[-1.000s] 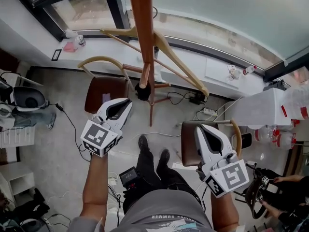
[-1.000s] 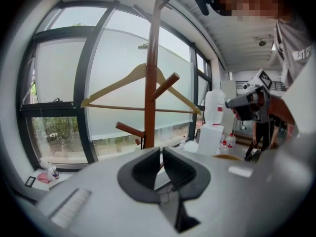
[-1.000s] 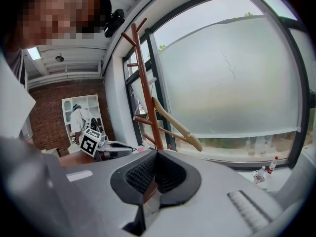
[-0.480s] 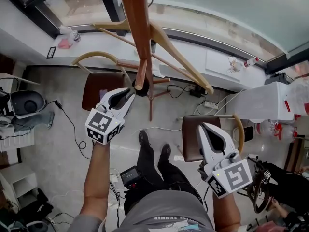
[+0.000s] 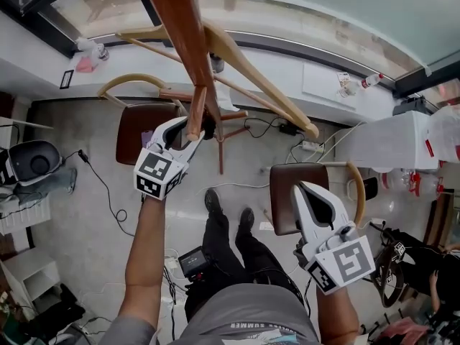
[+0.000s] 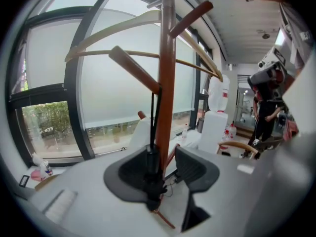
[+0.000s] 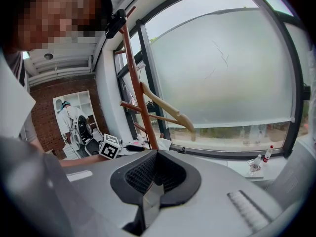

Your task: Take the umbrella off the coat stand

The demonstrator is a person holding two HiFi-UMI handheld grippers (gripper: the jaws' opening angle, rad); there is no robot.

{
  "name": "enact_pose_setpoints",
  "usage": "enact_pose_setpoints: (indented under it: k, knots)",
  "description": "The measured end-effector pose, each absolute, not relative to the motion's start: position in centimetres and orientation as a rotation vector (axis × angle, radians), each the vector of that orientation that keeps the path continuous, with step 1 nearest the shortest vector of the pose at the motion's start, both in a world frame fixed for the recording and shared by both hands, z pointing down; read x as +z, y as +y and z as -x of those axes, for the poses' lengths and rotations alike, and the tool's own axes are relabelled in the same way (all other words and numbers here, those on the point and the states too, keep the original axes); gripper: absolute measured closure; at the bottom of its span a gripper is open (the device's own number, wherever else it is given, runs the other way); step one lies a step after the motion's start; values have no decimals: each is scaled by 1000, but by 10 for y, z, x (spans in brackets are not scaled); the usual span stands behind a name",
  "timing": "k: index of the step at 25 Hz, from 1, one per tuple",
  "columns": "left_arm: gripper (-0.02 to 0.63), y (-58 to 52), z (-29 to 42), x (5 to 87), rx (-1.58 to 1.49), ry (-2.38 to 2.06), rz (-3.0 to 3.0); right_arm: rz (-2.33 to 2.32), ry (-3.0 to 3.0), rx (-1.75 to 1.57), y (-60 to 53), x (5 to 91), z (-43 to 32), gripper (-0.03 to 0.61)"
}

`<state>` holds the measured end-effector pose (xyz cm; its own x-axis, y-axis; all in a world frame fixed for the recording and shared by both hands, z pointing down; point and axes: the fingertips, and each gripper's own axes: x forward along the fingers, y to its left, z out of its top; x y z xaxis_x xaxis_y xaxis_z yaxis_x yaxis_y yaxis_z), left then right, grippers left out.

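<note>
The brown coat stand (image 5: 180, 27) rises toward me, with pale wooden hangers (image 5: 251, 56) on its pegs. A slim black umbrella (image 6: 152, 177) hangs close along the pole (image 6: 167, 83); in the head view only a dark bit of the umbrella (image 5: 209, 124) shows beside the pole. My left gripper (image 5: 190, 131) is at the pole and its jaws are opening. The umbrella stands between them, by the left jaw, with a gap to the right jaw (image 6: 165, 154). My right gripper (image 5: 307, 192) hangs lower right, away from the stand, shut and empty (image 7: 156, 154). The stand (image 7: 136, 93) shows far left in the right gripper view.
Two brown-seated chairs (image 5: 136, 131) (image 5: 284, 207) flank the stand's base. Cables and a power strip (image 5: 310, 147) lie on the floor. A white table (image 5: 388, 157) with bottles stands right. A person (image 6: 264, 112) stands in the far room.
My left gripper moved up to the pole and its jaws spread, now standing on either side of the umbrella. The right gripper sank slightly.
</note>
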<state>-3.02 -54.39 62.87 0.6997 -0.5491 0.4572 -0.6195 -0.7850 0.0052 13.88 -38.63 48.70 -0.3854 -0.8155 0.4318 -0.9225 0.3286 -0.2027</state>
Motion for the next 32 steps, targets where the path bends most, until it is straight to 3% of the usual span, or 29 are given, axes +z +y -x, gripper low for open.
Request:
enact_pose_setpoints:
  k: [14,24,32]
  knots:
    - [365,-581,8,661,659,-944,-2827,-1595,-2286,666,-391,513,-154,577]
    - [454,-576,10,685,598,-826,-2820,-1599,-2273,681,-387,520,-160,578]
    - [460,-568,15,663,613,-887,-2816,-1588,-2288,654,-384,513,-152,578]
